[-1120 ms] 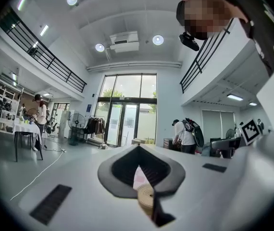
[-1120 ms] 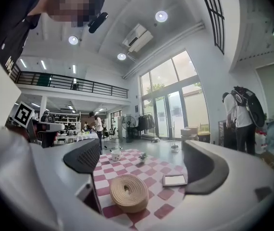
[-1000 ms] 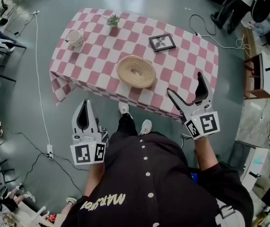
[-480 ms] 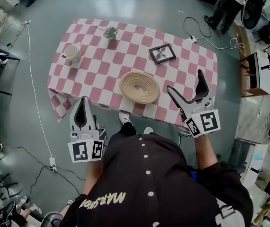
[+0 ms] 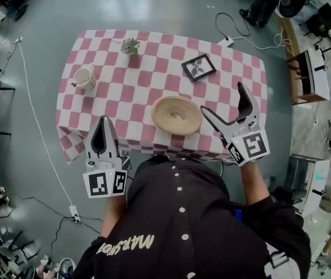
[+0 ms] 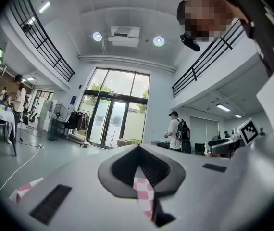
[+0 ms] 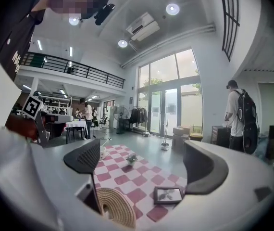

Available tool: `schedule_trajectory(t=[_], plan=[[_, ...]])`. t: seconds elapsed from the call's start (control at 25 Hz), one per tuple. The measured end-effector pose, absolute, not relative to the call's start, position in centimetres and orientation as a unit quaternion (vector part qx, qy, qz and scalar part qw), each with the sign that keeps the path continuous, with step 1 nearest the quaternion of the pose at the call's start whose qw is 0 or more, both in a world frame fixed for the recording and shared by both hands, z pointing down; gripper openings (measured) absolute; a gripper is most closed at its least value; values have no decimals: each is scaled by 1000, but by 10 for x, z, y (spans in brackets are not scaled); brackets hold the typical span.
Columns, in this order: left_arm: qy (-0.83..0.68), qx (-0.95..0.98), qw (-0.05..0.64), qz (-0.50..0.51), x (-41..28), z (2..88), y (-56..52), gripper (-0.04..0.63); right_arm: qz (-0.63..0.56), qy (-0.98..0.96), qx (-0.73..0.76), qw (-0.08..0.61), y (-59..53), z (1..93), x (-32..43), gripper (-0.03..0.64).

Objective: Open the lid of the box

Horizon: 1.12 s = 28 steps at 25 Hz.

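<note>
A round woven box (image 5: pixel 177 115) with its lid on sits near the front edge of a table with a pink-and-white checked cloth (image 5: pixel 136 89). My right gripper (image 5: pixel 223 99) is open, just right of the box over the table's front right part. Its own view shows the woven box (image 7: pixel 117 207) low between the jaws, with nothing held. My left gripper (image 5: pixel 103 122) is shut and empty, at the table's front left edge, well left of the box. In the left gripper view only a sliver of checked cloth (image 6: pixel 144 196) shows between the jaws.
On the table stand a black picture frame (image 5: pixel 198 67) behind the box, a cream cup (image 5: pixel 85 76) at the left and a small plant (image 5: pixel 130 45) at the back. A cable (image 5: pixel 32 115) runs along the floor on the left. A wooden shelf (image 5: pixel 308 68) stands at the right.
The table has come closer and now reaches under both grippers. The person's shoes are out of sight. Both grippers keep their jaw states.
</note>
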<state>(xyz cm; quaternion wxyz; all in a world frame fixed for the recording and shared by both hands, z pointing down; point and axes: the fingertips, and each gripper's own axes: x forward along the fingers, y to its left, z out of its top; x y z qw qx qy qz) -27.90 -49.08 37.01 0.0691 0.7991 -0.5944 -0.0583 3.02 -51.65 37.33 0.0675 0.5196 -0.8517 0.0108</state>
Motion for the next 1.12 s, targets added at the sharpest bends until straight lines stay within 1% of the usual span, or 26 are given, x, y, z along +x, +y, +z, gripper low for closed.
schedule_trajectory(t=[0.28, 0.48, 0.64, 0.8, 0.92, 1.12], plan=[[-543, 835, 83, -35, -274, 383, -526, 11, 22, -849, 512, 128, -521, 396, 9, 529], [-530, 842, 92, -25, -261, 395, -534, 11, 24, -848, 488, 206, -518, 426, 3, 529], [-529, 842, 102, -19, -247, 399, -535, 11, 25, -856, 459, 237, -523, 449, -2, 529], [-534, 839, 100, -19, -239, 395, -532, 11, 12, -857, 423, 296, -525, 489, -6, 529], [-544, 833, 104, -14, -238, 397, -528, 11, 26, -853, 392, 344, -523, 529, -11, 529], [-561, 821, 106, -1, -242, 399, -521, 11, 54, -854, 346, 384, -522, 582, -26, 531]])
